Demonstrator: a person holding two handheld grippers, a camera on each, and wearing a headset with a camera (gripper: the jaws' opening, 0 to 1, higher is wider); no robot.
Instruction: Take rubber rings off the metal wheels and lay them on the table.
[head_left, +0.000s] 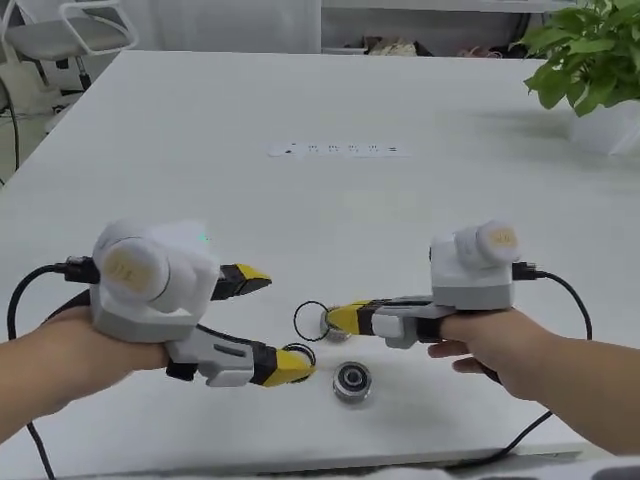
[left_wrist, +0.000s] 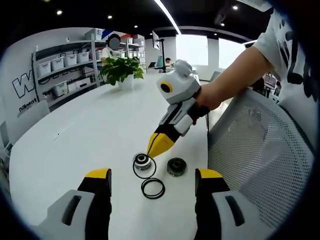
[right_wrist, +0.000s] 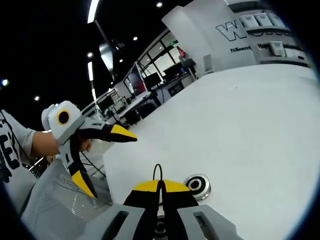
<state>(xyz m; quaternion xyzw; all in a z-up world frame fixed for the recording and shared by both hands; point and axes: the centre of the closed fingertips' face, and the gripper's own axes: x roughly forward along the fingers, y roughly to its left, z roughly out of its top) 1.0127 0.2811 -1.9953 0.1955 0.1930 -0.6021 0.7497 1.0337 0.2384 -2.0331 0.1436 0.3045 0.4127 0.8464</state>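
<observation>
Right gripper (head_left: 338, 318) fingers: pressed together and clamped on the edge of a thin black rubber ring (head_left: 296, 320). In the right gripper view the yellow tips meet, with a sliver of the ring looping up past them.
Held ring: in the head view, an open loop just left of the fingertips. In the left gripper view it hangs loosely round the near side of a metal wheel (left_wrist: 142, 160). I cannot tell whether it is fully free of the wheel.
Left gripper (head_left: 272, 322) fingers: wide apart and gripping nothing, held low over the tabletop (head_left: 300, 200) with the tips pointing toward the right gripper.
Loose ring (left_wrist: 153, 197): flat on the tabletop. In the left gripper view it lies between the two left fingers. In the head view it is just beside the lower left fingertip.
Second wheel (head_left: 352, 382): flat on the tabletop near the first wheel, on the person's side, apart from both grippers.
Hands: one wrapped round each gripper's handle.
Further out: a white power strip (head_left: 340, 150) lies mid-tabletop, well apart from the work, and a potted plant (head_left: 585, 50) stands at the far right corner.
</observation>
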